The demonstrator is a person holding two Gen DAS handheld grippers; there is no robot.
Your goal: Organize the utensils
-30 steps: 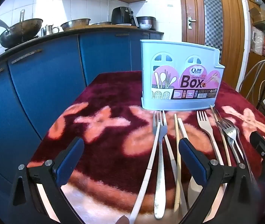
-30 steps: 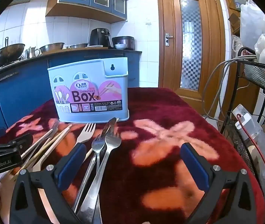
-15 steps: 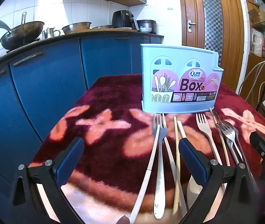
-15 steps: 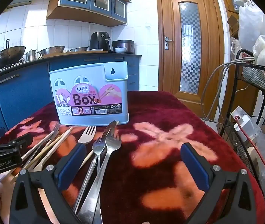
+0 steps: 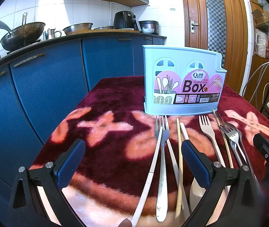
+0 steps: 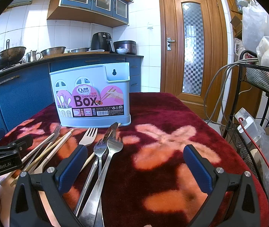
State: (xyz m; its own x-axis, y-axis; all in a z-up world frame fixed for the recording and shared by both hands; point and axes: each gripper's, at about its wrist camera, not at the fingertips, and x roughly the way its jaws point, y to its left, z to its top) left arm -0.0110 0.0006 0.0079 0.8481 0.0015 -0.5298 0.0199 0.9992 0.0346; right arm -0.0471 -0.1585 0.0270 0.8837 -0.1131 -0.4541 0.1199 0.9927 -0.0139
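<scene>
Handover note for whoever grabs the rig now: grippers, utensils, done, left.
Left gripper: open, empty, low over the near utensils.
Right gripper: open, empty.
Chopsticks box: upright on the red blanket; nothing shows above its rim.
Forks, chopsticks and steel cutlery lie in a row in front of it.
Done: nothing.
Left: load all into the box.

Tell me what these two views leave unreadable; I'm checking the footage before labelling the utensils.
- Inside of the blue chopsticks box: hidden by its own front wall in both views.
- Handle ends of the steel forks: cut off by the bottom edge in the right wrist view.
- Wooden chopsticks: partly covered by the left gripper finger.
- Small print on the box label: too small to read.
</scene>
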